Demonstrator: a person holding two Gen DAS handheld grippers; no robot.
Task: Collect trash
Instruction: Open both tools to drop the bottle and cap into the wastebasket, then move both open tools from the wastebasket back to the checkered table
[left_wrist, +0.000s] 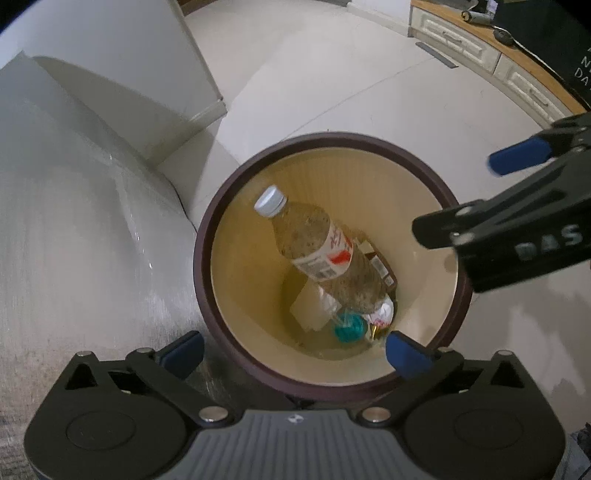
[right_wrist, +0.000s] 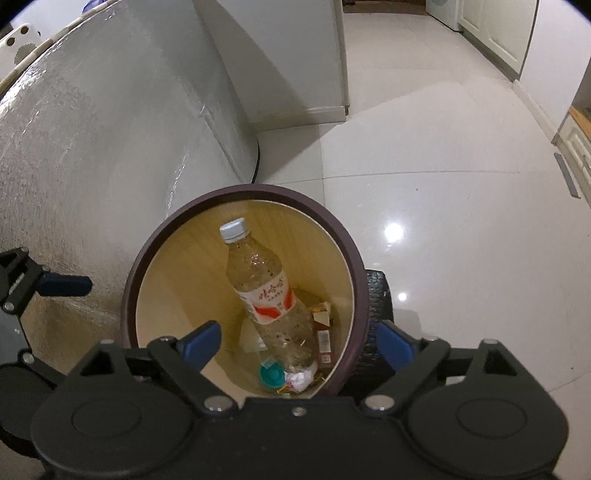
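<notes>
One round waste bin (left_wrist: 207, 266) with a dark brown rim and a pale yellow inner wall stands on the floor, and inside it leans one clear plastic bottle (left_wrist: 325, 251) with a white cap and a red-and-white label, cap uppermost against the wall. At the bottom lie one teal round lid-like item (left_wrist: 349, 326), one crumpled white wad (right_wrist: 301, 380), a pale flat piece of card (left_wrist: 308, 308) and a red-and-white small carton (right_wrist: 324, 343); more scraps beneath are too jumbled to count. The left gripper (left_wrist: 295, 349) hangs above the bin's near edge, its two blue-tipped fingers spread wide and empty. The right gripper (right_wrist: 301, 341) hovers over the bin too, its blue fingers parted just as wide, holding nothing; in the left view it reaches in from the right side. The floor (right_wrist: 461, 258) is glossy white tile with lamp glints. A pale textured curved surface (right_wrist: 92, 166) sits just beside the bin, and white cabinets (left_wrist: 454, 40) under a wooden top line the far wall.
</notes>
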